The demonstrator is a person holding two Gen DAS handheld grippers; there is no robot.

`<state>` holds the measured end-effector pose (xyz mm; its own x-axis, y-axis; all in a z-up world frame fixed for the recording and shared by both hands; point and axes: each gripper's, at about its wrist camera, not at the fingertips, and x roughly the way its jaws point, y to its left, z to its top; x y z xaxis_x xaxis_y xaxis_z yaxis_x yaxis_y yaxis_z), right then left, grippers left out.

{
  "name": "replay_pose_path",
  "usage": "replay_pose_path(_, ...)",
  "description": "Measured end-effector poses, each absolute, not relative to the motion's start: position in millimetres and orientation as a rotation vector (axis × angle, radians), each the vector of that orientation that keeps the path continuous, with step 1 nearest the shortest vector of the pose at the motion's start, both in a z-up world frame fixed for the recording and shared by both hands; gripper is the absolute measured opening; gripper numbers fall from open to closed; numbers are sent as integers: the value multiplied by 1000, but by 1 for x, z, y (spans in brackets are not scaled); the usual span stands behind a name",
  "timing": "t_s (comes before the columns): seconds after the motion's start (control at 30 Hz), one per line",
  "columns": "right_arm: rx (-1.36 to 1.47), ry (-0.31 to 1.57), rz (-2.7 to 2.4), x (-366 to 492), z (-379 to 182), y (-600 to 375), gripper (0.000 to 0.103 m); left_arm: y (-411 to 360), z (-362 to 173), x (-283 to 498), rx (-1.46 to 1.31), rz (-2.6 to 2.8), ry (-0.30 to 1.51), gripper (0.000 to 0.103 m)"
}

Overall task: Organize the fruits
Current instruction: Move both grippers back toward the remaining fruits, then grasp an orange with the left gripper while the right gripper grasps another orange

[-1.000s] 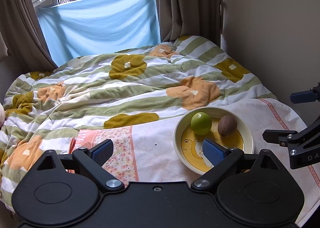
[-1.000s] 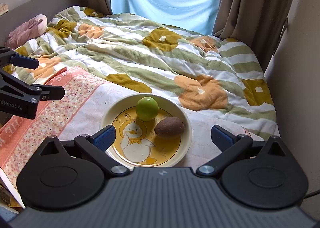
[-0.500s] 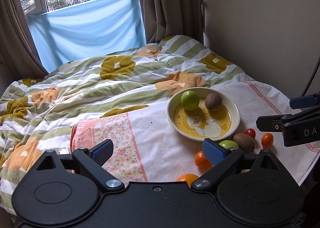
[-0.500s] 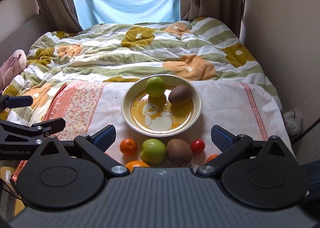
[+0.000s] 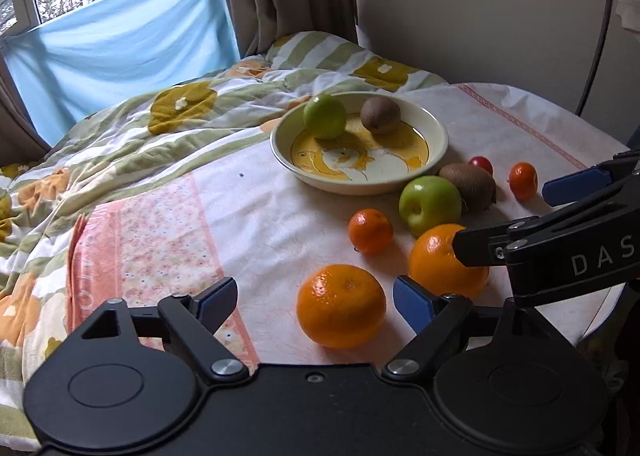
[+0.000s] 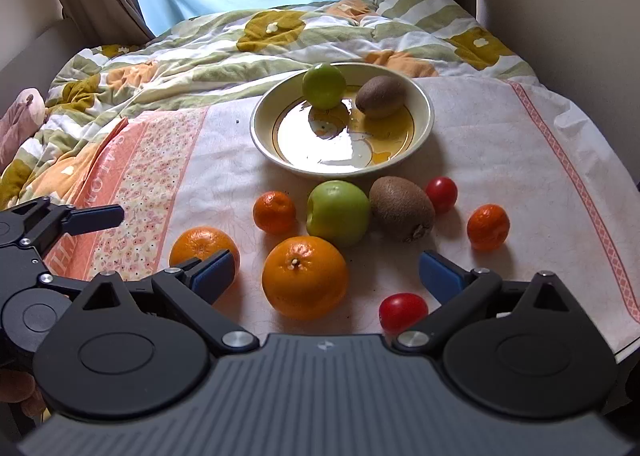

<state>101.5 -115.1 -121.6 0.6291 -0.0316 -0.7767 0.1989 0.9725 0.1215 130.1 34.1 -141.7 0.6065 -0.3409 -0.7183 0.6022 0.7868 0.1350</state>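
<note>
Left gripper low over the near part of the cloth, fingers spread, nothing between them; a big orange sits just ahead of the gap, not touched. Right gripper also low over the near edge of the cloth, fingers spread wide, holding nothing. The cloth covers the near end of the bed, with a striped floral quilt behind it. Bowl near the middle of the cloth, toward the quilt edge; inside it, at the far rim, a green fruit and a kiwi, close together; cannot tell if they touch. Loose fruit lies on the cloth between the bowl and the near edge. Green apple just in front of the bowl, second kiwi just beside it on the right; contact unclear. Small mandarin to the left of the apple. Cherry tomato behind the right end of the second kiwi. Another mandarin farther right, apart from the rest. Second big orange in front of the apple, ahead of the right gripper's gap and closer to its left finger. Second tomato near the right finger of the right gripper, close to the near edge. In the right wrist view the first big orange lies partly hidden behind that gripper's left finger. Blue sheet over the window behind the bed.
</note>
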Motion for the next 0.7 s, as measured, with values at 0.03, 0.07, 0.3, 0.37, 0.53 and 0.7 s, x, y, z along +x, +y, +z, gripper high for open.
replay_pose_path(0.03,199,885,-132,103,-126,-114,103,32,-149,130,399,-570,737,87)
replay_pose_path(0.07,196,886,-131,104,-129,-113,103,30,-154,130,409,-576,738,86)
replay_pose_path(0.3,173,902,-113,113,-148,-108,103,21,-178,135,433,-601,762,77)
replay_pose_path(0.37,175,911,-107,116,-152,-108,103,20,-182,135,438,-599,767,73)
replay_pose_path(0.53,164,926,-99,120,-158,-106,103,20,-186,136,434,-584,774,65)
replay_pose_path(0.7,163,942,-86,125,-165,-103,92,20,-184,136,431,-581,778,64)
